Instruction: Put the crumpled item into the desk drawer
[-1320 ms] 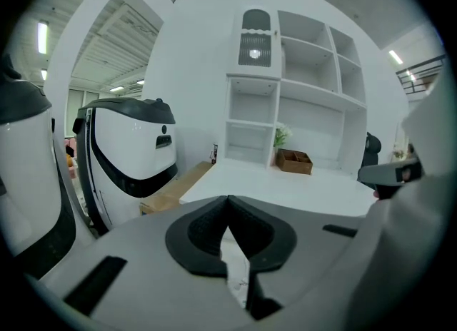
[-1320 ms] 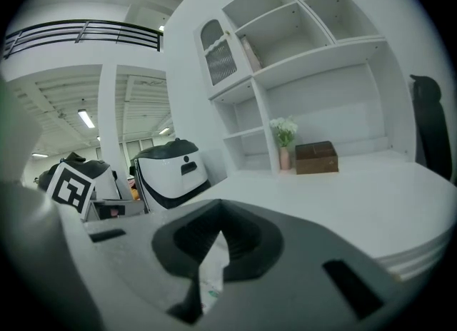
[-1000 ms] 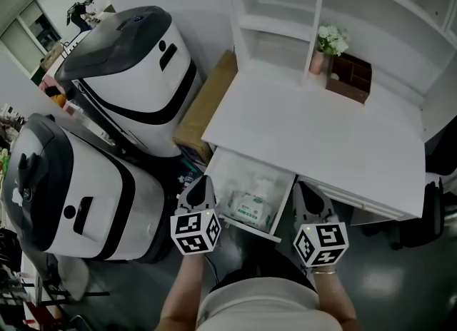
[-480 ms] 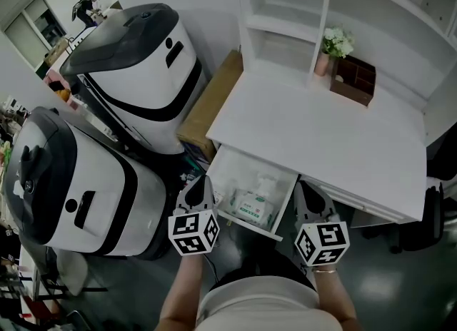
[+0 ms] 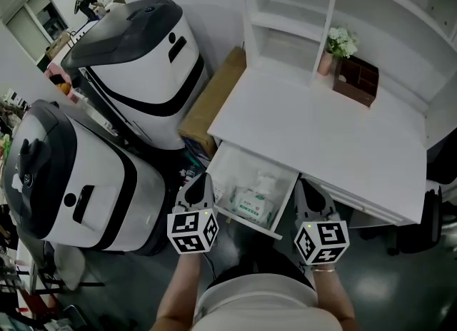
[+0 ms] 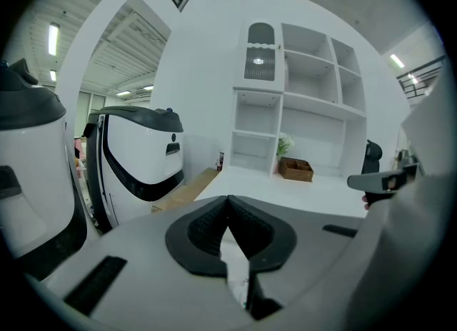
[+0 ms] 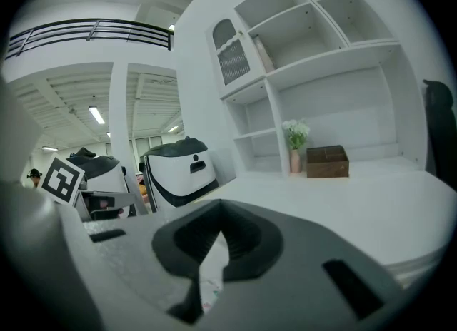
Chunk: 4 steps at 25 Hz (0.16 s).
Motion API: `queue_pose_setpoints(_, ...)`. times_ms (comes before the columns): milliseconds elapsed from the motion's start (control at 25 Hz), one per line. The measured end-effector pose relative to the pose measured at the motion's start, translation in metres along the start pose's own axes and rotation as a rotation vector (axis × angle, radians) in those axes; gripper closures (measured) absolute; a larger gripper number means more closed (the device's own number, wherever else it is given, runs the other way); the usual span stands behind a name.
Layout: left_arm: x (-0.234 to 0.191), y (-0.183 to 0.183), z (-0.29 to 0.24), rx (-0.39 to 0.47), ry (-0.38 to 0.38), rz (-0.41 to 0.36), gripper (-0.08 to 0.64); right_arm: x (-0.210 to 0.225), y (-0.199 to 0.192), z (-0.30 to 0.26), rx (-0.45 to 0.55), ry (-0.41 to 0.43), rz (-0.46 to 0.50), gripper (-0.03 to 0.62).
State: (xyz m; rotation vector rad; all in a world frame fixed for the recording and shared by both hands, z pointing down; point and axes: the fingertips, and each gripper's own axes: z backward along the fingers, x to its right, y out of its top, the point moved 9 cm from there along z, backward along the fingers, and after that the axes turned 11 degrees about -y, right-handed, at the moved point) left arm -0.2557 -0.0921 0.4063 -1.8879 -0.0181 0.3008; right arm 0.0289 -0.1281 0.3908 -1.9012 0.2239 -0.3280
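**Two Sets of Jaws Shut, Nothing Between Them**

Nearest, a person in a pale top stands at the desk with a tool in each hand. The grey two-jaw left gripper (image 5: 201, 183) (image 6: 228, 212), which carries a cube of black-and-white square markers, has its dark ribbed jaws pressed together with nothing in them. The matching right gripper (image 5: 308, 192) (image 7: 220, 224) is the same: jaws together, empty. Each is held just beside a front corner of the white pulled-out desk drawer (image 5: 246, 225) — whether either touches it I cannot tell.

Inside the drawer lies the white crumpled item (image 5: 265, 182), toward the back, just behind a flat white packet with green print (image 5: 252, 208).

Off to the left stands a large rounded white-and-black machine (image 5: 78, 180), with a second one like it (image 5: 139, 58) farther back. A flat brown cardboard box (image 5: 213, 101) sits between that second machine and the desk.

Beyond the drawer stretches the smooth white desk top (image 5: 321, 137). At its back edge a brown wooden compartment box (image 5: 359, 78) stands just beside a small pink vase of white flowers (image 5: 335, 43) — both under the white open shelving (image 5: 285, 8).
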Motion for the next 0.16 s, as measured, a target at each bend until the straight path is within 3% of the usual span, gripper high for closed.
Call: queue_pose_setpoints(160, 0.0012, 0.0004, -0.0018, -0.007, -0.011, -0.008, 0.566, 0.0003, -0.0009, -0.0028, -0.003, 0.004, -0.004, 0.589)
